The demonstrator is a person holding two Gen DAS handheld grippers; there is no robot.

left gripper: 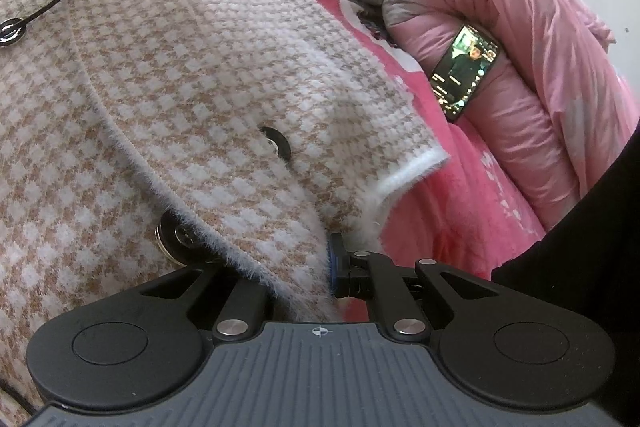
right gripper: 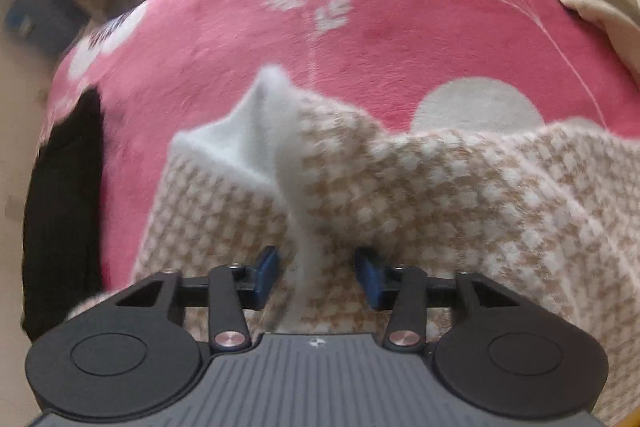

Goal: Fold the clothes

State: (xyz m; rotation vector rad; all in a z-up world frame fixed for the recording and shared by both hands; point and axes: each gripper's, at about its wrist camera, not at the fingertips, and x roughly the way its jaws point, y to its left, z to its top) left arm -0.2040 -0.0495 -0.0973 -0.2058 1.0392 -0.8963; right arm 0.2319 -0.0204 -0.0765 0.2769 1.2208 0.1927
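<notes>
No readable brand or label anywhere, just a lit phone (left gripper: 466,73) screen too small to read, propped on a puffy pink quilt (left gripper: 520,67). Fuzzy knit cardigan (left gripper: 192,75), tan-and-white houndstooth with round dark buttons (left gripper: 276,141), spread over the pink fleece floral blanket (right gripper: 280,39). Left gripper (left gripper: 340,267) pinched tight on the cardigan's fluffy hem. Right gripper (right gripper: 316,279) spread apart, white ribbed cuff (right gripper: 256,131) bunched between the blue pads (right gripper: 266,265), not squeezed.

beige-and-white houndstooth cardigan (left gripper: 168,75) lies rumpled on pink blanket (right gripper: 248,39).
</notes>
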